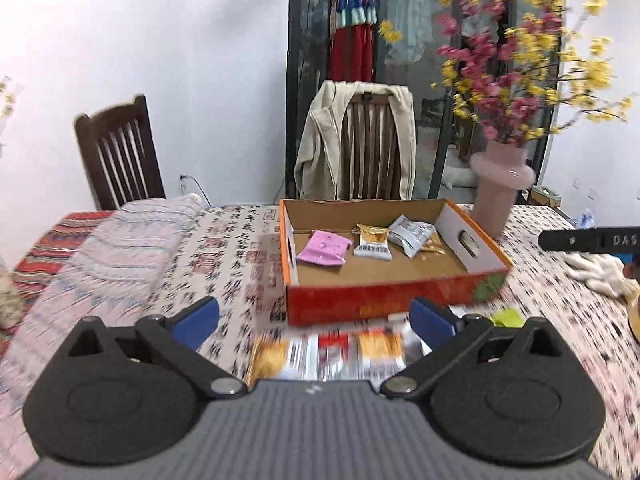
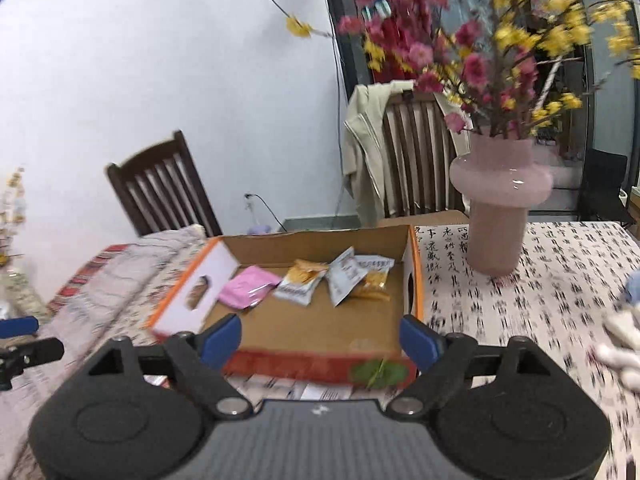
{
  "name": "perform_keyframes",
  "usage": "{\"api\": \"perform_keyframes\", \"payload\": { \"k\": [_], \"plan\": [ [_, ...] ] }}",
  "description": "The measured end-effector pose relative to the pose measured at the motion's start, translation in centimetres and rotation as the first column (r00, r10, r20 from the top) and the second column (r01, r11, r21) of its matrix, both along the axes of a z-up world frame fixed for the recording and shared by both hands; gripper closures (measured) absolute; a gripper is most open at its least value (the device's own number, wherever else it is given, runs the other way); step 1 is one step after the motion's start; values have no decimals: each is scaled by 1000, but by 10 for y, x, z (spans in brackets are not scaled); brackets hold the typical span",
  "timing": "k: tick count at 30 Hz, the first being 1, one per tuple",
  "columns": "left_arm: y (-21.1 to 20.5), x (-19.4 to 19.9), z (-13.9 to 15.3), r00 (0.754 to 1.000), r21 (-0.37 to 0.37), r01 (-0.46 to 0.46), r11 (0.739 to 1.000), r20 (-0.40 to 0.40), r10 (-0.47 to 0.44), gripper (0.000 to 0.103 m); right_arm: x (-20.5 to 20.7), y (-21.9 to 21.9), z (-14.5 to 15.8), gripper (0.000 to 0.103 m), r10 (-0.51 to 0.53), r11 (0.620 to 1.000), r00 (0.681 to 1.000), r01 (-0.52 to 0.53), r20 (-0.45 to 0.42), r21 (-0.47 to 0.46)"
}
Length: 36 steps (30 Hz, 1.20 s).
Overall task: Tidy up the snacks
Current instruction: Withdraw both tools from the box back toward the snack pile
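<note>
An open orange cardboard box (image 1: 340, 304) (image 2: 280, 364) sits on the table. Inside lie a pink packet (image 1: 324, 248) (image 2: 248, 286), a gold-and-white packet (image 1: 373, 242) (image 2: 301, 280) and grey-and-gold packets (image 1: 414, 234) (image 2: 356, 274). Several loose snack packets (image 1: 328, 354) lie blurred on the cloth in front of the box, right under my left gripper (image 1: 316, 320), which is open and empty. My right gripper (image 2: 320, 336) is open and empty, above the box's near edge. Its side shows at the right edge of the left wrist view (image 1: 588, 240).
A pink vase (image 1: 500, 188) (image 2: 498, 208) with pink and yellow flowers stands right of the box. White gloves (image 1: 600, 272) (image 2: 620, 344) lie at the right. A folded blanket (image 1: 108, 248) covers the table's left. Two wooden chairs (image 1: 120, 152) (image 1: 372, 148) stand behind.
</note>
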<state>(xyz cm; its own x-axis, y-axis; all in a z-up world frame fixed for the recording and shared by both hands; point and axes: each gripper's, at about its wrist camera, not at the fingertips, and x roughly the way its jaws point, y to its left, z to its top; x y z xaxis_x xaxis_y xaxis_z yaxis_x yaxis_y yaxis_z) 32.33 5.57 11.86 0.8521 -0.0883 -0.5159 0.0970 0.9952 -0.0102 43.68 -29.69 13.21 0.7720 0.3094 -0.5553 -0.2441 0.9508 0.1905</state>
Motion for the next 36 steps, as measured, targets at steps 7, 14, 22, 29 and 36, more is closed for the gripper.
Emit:
{"api": "perform_keyframes", "payload": {
  "k": [7,14,22,29,36],
  "plan": [
    [-13,-107,-7,995,5,-14,1000,96,14,0,-109,-4,6,12,32,999,996,-35,81,39],
    [-27,-185,-26,979,61,-80,995,195,66,0,-206,-2,-6,5,56,998,986,-59,159,16],
    [-46,-269,-61,959,130,-112,985,274,73,0,-299,2,-35,3,59,998,976,-51,208,-41],
    [-57,-303,-102,962,110,-73,991,271,41,0,-362,8,-59,0,72,995,963,-50,261,-90],
    [-46,-288,-118,981,8,-49,999,188,46,0,-398,13,-87,0,114,983,961,-72,252,-168]
  ]
}}
